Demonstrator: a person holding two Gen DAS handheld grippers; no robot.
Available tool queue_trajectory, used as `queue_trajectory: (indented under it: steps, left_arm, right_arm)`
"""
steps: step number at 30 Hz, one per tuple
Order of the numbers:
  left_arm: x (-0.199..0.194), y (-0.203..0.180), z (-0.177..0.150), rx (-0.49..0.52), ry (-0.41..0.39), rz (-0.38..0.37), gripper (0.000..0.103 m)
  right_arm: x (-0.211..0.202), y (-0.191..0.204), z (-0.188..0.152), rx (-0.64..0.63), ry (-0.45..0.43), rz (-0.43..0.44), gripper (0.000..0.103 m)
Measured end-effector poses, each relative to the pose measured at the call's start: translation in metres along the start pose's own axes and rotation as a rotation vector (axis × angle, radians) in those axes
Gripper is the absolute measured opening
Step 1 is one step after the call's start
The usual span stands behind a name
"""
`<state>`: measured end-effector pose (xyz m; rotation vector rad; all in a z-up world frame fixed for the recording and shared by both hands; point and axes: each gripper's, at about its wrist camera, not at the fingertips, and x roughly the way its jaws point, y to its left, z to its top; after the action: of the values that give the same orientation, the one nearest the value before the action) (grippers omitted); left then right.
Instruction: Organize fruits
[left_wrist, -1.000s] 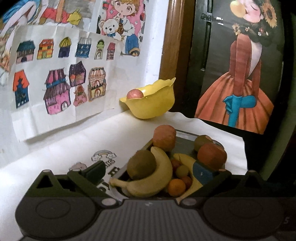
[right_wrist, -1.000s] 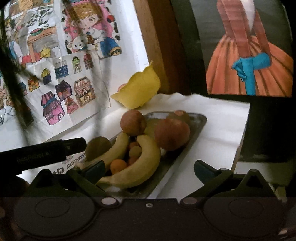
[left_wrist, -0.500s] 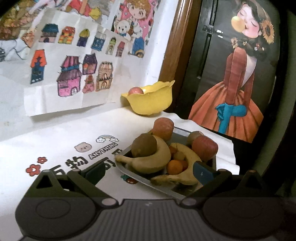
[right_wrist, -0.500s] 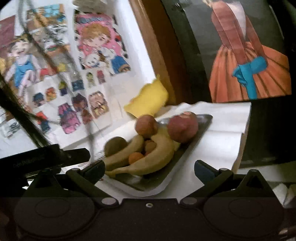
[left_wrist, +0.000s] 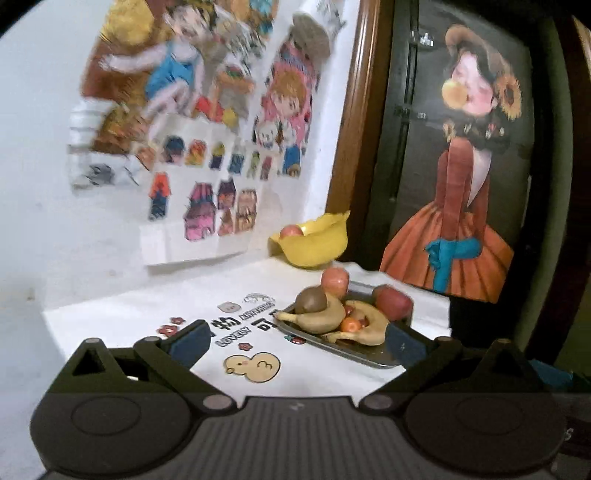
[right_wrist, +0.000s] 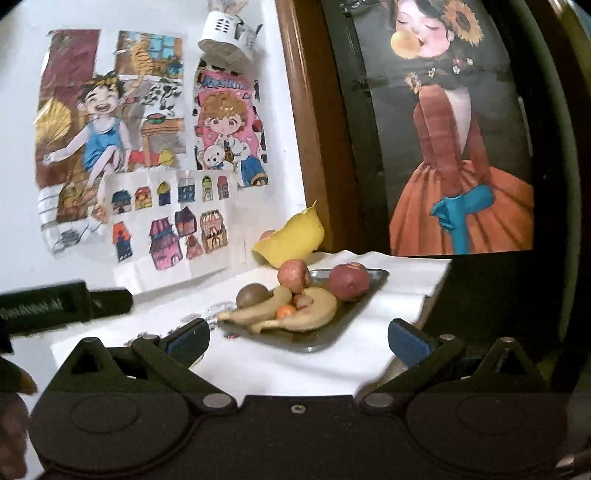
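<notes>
Both grippers are held back from the fruit, above the near part of the table (left_wrist: 110, 317). The left gripper (left_wrist: 295, 338) is spread wide, nothing between its blue pads (left_wrist: 188, 338). The right gripper (right_wrist: 298, 338) is spread wide too, and empty.

The fruit is piled on a metal tray (left_wrist: 354, 352) set on the white printed cloth (left_wrist: 258, 376), near the table's far right corner. On the tray: two bananas (left_wrist: 321, 317) lying side by side, a kiwi (left_wrist: 311, 301) resting on the left banana, an apple (left_wrist: 334, 281) at the back, a second, redder apple (left_wrist: 393, 303) on the right, and a small orange (left_wrist: 350, 325) wedged between the bananas. Other small fruits between the bananas are seen, kind not clear.

A yellow bowl (left_wrist: 314, 247) is placed behind the tray, at the wall, apart from it. One reddish fruit (left_wrist: 291, 232) is seen inside at its left rim.

In the right wrist view the tray (right_wrist: 321, 338) is seen ahead between the fingers, the bowl (right_wrist: 291, 242) behind it, and part of the left gripper's dark body (right_wrist: 62, 304) at the left edge.

Drawings (right_wrist: 147, 155) are taped to the wall; a poster (right_wrist: 454, 147) is seen on the dark door.
</notes>
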<state>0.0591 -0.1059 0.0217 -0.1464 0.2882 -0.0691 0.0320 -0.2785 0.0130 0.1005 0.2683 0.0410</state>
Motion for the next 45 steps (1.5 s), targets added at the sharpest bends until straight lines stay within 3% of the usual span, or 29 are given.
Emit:
queue_trajectory:
  steps: [3,6,15,35,45]
  left_arm:
    - [-0.036,0.004,-0.003,0.015,-0.034,0.017,0.103]
    - [-0.056,0.007,-0.006,0.045,-0.014,0.023,0.103]
    - [-0.103,0.017,-0.023,0.068,-0.014,0.007,0.103]
    - [-0.103,0.046,-0.049,0.051,0.035,0.02,0.103]
    - [-0.096,0.072,-0.066,0.045,0.031,0.084,0.103]
  right_arm:
    - [-0.043,0.011,-0.003,0.0,-0.049,-0.009,0.102]
    - [-0.075,0.019,-0.01,0.028,-0.069,-0.024,0.102]
    - [-0.125,0.041,-0.028,0.016,-0.102,-0.086,0.102]
    - [-0.124,0.077,-0.052,-0.067,-0.103,-0.058,0.102]
    - [-0.109,0.097,-0.071,-0.103,-0.116,-0.038,0.102]
